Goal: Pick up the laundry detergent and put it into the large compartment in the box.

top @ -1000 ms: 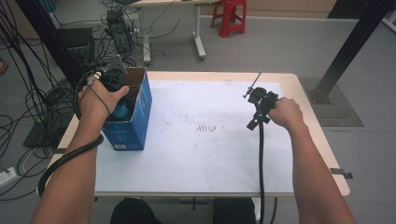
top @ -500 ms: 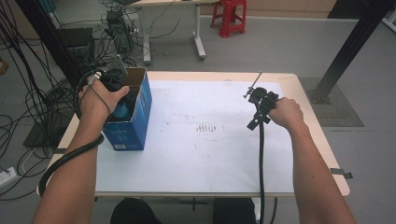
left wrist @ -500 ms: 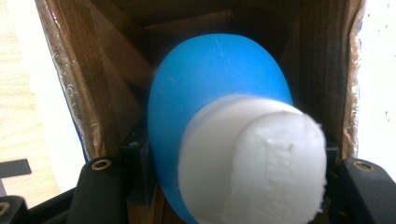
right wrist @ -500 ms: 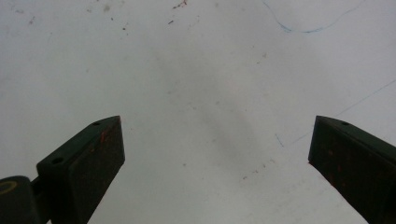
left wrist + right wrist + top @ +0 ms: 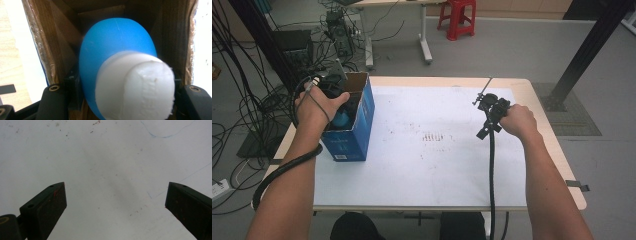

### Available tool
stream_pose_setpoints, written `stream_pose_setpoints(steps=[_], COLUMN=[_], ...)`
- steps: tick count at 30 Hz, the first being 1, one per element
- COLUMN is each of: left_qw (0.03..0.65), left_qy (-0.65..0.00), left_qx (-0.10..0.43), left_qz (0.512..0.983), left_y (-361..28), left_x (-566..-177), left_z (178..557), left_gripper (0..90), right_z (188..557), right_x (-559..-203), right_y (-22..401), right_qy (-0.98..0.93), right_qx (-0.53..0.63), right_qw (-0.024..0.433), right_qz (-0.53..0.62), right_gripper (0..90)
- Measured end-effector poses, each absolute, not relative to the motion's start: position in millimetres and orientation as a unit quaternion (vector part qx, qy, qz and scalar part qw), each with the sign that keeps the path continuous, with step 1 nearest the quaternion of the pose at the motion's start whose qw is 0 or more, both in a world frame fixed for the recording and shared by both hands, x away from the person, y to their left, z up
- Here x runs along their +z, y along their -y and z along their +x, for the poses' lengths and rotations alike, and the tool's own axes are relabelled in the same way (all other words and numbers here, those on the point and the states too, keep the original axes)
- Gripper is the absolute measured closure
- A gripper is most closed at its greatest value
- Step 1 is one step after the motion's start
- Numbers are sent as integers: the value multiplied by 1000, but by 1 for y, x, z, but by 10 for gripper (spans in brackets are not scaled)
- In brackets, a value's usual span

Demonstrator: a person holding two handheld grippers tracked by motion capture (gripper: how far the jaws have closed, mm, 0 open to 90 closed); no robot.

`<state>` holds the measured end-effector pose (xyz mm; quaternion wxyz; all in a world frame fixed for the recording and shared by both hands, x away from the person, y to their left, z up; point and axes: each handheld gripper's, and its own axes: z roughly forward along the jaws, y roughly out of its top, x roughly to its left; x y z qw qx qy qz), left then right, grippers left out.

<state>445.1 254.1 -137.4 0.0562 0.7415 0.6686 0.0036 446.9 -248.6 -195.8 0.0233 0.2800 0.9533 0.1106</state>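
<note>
Black jaws of your left gripper (image 5: pixel 120 100) sit clamped on either side of a blue bottle (image 5: pixel 112 50), whose white cap (image 5: pixel 136 87) points back toward the gripper's camera. The bottle is down inside the open cardboard box (image 5: pixel 50 50), with brown inner walls close on both sides of it. From the high view, your left gripper (image 5: pixel 329 87) is at the mouth of the box (image 5: pixel 354 132), your left hand (image 5: pixel 314 107) is over its near-left edge, and a bit of the blue bottle (image 5: pixel 343 119) shows just beside your fingers. The box, blue outside, stands at the left end of the table (image 5: pixel 532 100), on the white sheet (image 5: pixel 432 165) that covers most of the top. Your right gripper (image 5: pixel 487 102) is well apart from all that, near the right end of the table, held in your right hand (image 5: pixel 517 122). In its own view the right gripper (image 5: pixel 115 202) has its jaws spread wide with nothing between them, above the bare, lightly marked sheet (image 5: pixel 110 157).
</note>
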Motion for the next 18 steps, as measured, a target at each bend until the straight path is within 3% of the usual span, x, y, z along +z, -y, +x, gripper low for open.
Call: stream_pose_setpoints(steps=[18], left_qw=[55], left_qy=[-670], left_qx=[7], left_qz=[741], left_y=[-252], left_x=[-137], left_z=[445], left_gripper=[375], right_z=[448], right_x=[-196], right_y=[247], right_qy=[-954], right_qx=[110], right_qw=[22], right_qz=[279], right_gripper=[31])
